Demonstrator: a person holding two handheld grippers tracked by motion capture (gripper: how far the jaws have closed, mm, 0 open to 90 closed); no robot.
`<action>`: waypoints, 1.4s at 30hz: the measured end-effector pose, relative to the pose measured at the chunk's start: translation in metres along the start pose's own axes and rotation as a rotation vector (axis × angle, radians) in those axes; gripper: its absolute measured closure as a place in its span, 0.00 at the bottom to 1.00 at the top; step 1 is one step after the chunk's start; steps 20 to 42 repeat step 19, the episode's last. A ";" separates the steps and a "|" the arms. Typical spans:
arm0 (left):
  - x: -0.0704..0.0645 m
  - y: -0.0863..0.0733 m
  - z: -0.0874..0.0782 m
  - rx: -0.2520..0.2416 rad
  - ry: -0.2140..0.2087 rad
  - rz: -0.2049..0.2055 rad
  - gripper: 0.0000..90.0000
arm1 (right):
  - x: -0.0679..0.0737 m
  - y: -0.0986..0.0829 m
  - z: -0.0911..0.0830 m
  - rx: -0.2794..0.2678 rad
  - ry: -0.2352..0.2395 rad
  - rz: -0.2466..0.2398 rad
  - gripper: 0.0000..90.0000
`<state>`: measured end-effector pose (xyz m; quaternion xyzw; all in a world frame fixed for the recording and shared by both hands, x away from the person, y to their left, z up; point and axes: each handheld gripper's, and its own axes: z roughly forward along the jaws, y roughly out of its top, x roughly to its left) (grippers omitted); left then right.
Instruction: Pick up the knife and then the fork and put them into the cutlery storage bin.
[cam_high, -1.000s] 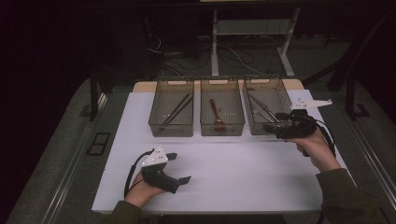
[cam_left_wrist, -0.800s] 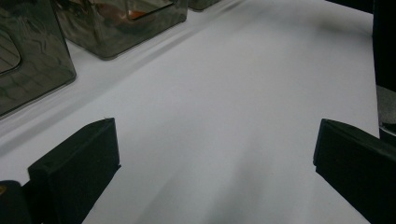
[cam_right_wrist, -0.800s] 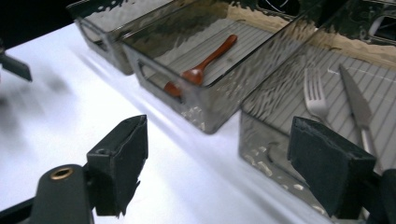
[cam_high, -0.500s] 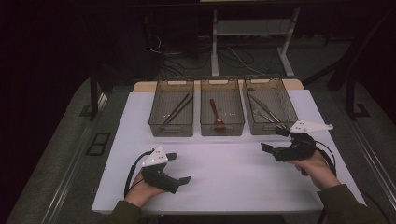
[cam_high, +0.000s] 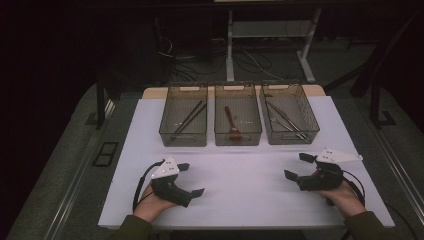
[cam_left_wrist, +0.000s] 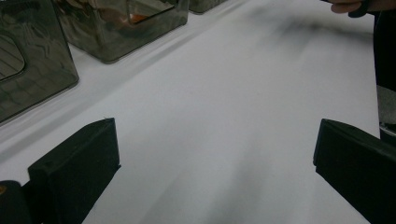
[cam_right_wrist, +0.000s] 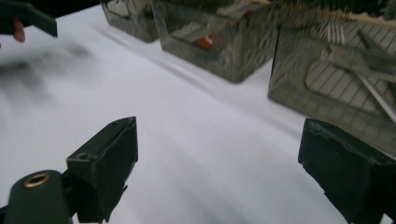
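Observation:
Three clear bins stand in a row at the back of the white table (cam_high: 240, 175). In the left bin (cam_high: 183, 140) lie dark sticks (cam_high: 189, 119). A red spoon (cam_high: 230, 121) rests in the middle bin (cam_high: 237, 139), and metal utensils (cam_high: 286, 120) in the right bin (cam_high: 290, 137). My left gripper (cam_high: 191, 179) rests on the table at the near left, open and empty, its jaws (cam_left_wrist: 215, 158) wide apart over bare white surface. At the near right my right gripper (cam_high: 297, 166) is open too, with nothing between its jaws (cam_right_wrist: 224, 163).
The bins' walls (cam_right_wrist: 224, 56) rise ahead of the right gripper, and the left gripper view has bin walls (cam_left_wrist: 32, 74) at its upper left. A wide bare strip of table lies between both grippers. Dark floor, cables and table legs (cam_high: 230, 45) lie beyond.
My right gripper has drawn back from beside the right bin toward the near right of the table and come lower. The left gripper has stayed put.

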<state>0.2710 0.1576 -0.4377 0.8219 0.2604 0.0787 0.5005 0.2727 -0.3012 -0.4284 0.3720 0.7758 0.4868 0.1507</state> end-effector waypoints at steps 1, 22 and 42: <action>0.000 0.000 0.000 0.001 0.000 0.002 0.00 | 0.001 -0.002 0.000 0.003 0.003 0.009 0.13; 0.000 -0.001 0.000 0.008 0.006 -0.001 0.00 | 0.002 -0.020 -0.001 0.049 0.016 0.007 0.13; 0.000 -0.001 0.000 0.008 0.006 -0.001 0.00 | 0.002 -0.020 -0.001 0.049 0.016 0.007 0.13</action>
